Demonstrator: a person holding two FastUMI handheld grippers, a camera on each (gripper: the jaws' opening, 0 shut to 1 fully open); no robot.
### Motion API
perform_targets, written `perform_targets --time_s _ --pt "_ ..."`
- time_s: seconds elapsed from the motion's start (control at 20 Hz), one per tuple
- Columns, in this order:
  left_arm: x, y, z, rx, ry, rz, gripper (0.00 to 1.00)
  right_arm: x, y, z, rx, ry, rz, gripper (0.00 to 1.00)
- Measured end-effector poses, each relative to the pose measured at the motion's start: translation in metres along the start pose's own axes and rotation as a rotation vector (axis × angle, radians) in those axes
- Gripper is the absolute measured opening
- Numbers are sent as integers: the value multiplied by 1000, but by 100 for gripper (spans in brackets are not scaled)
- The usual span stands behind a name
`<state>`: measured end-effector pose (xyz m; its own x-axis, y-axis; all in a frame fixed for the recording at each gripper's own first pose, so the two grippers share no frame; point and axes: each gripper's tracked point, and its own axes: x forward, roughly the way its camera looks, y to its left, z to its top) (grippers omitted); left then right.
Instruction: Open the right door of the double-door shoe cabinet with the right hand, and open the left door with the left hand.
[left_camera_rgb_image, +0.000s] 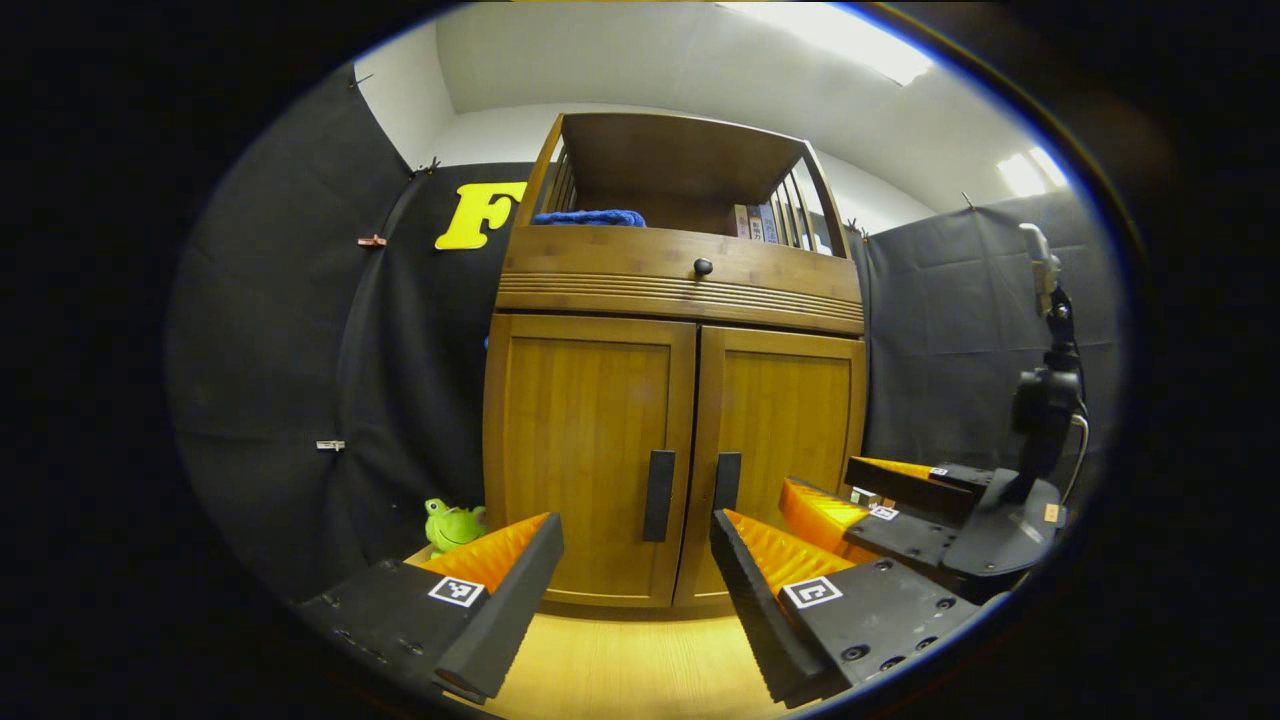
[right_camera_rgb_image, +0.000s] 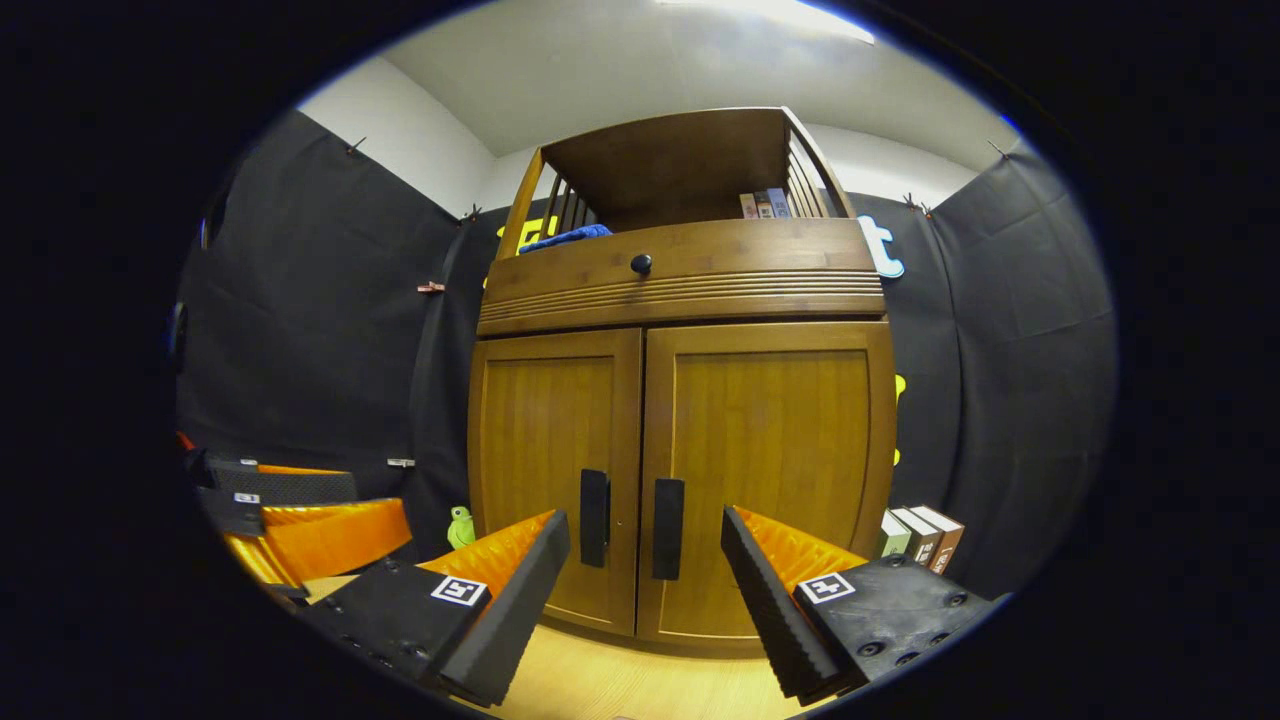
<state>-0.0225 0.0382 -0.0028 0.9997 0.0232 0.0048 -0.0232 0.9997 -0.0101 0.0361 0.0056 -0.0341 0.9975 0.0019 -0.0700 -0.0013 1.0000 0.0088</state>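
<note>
I judge I am at the approach, before the first step: both doors of the shoe cabinet (right_camera_rgb_image: 680, 400) are shut and neither handle is touched. Nearest to me in the right gripper view, my right claw (right_camera_rgb_image: 645, 590) is spread wide with nothing between its fingers. Just beyond it, well apart from the fingertips, the right door handle (right_camera_rgb_image: 668, 528) stands upright at the inner edge of the right door (right_camera_rgb_image: 770, 470), framed in the gap and a little left of centre. In the left gripper view my left claw (left_camera_rgb_image: 637, 590) is likewise spread and empty, with the left door handle (left_camera_rgb_image: 658, 495) ahead in its gap, on the left door (left_camera_rgb_image: 585, 450). Next, I think, the right claw must go forward, straddle its handle, close on it and swing the door outward; the left follows on its own side.
</note>
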Motion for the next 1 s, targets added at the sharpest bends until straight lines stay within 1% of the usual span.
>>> perform_targets --time_s 0.15,0.4,0.45,0.5,0.65,0.7,0.75,0.85,1.0 --pt "-9 6 1 10 -3 -2 93 8 3 -7 10 18 -12 97" --pt "-22 15 -3 33 -9 6 93 44 8 -21 2 38 -37 97" --pt "-24 16 -3 37 -7 7 88 52 8 -25 -1 40 -42 97" --pt "-26 20 -4 42 -6 12 93 62 9 -30 0 50 -52 96" --pt "-29 28 -1 42 -14 22 93 85 -3 -43 20 62 -94 96" --pt "-31 31 -2 38 -17 22 88 93 -10 -47 21 65 -116 96" --pt "-31 33 -1 35 -20 24 93 99 -15 -52 19 73 -137 96" --pt "-32 41 -3 31 -18 40 93 109 -24 -61 24 90 -166 96" --pt "-30 54 -5 20 -16 66 93 124 -32 -71 32 102 -184 95"
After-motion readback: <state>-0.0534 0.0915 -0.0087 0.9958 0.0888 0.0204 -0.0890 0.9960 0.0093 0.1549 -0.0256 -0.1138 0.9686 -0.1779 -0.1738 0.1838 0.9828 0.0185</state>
